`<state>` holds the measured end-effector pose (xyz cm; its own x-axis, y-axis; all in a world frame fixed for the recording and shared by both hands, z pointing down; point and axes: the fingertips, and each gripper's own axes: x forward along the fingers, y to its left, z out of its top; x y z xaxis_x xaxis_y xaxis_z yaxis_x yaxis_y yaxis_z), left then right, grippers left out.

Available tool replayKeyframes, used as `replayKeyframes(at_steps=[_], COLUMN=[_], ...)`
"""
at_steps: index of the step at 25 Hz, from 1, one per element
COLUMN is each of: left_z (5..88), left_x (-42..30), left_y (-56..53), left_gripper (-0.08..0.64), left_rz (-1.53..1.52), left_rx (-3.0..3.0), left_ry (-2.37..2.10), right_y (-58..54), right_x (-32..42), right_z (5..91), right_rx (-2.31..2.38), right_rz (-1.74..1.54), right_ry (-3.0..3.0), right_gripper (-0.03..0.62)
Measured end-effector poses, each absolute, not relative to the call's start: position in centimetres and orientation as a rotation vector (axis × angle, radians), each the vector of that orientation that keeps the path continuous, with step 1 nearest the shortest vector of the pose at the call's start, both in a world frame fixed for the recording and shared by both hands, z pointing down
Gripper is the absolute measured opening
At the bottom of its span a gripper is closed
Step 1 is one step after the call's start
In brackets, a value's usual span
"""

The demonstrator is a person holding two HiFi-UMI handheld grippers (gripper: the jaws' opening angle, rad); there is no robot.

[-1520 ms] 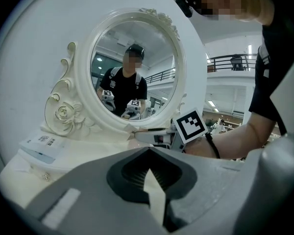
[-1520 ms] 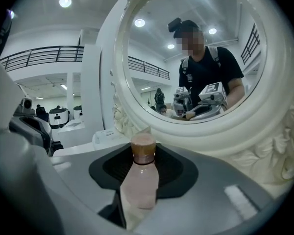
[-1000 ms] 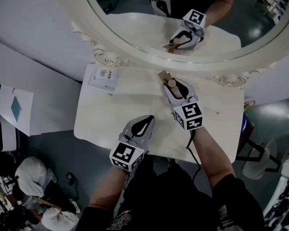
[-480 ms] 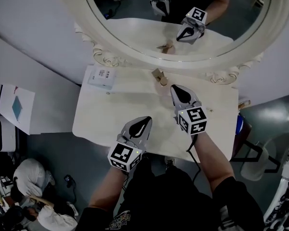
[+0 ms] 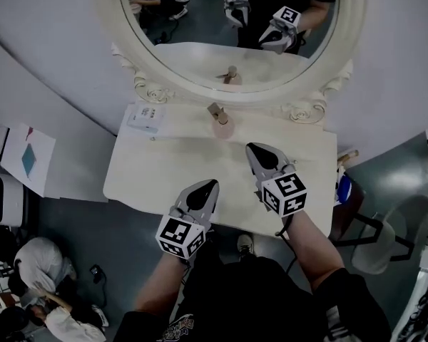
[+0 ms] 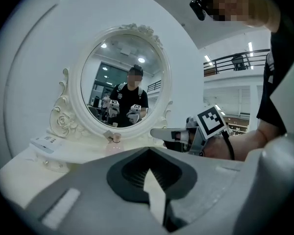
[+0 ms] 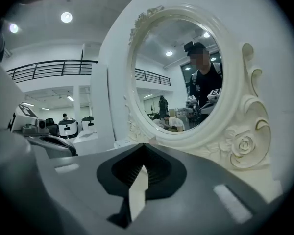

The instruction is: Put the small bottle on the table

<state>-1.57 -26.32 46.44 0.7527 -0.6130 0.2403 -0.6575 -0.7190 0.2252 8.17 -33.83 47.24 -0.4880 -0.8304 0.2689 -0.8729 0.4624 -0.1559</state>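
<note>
Head view shows the small bottle [image 5: 223,126] standing on the table [image 5: 164,164] just before the mirror [image 5: 154,90]. Placing looks finished; my left gripper [image 5: 211,186] and right gripper [image 5: 253,150] are closed and empty, and need only keep clear.

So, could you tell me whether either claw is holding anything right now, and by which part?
Nothing is held. The left claw and the right claw are both shut and empty; the small bottle stands free on the table, near the mirror.
</note>
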Motion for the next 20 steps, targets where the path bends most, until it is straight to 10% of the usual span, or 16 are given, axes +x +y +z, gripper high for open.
replayKeyframes(at_steps=[20], left_z=[45.6], left_x=[-0.2], left_y=[-15.3], left_gripper=[0.002], left_rz=[0.214], left_rx=[2.625], left_ry=[-1.076], right_y=[-20.5], right_x=[7.5], right_z=[45.6], right_rx=[1.339], right_rz=[0.467], right_ry=[-2.648], right_gripper=[0.028])
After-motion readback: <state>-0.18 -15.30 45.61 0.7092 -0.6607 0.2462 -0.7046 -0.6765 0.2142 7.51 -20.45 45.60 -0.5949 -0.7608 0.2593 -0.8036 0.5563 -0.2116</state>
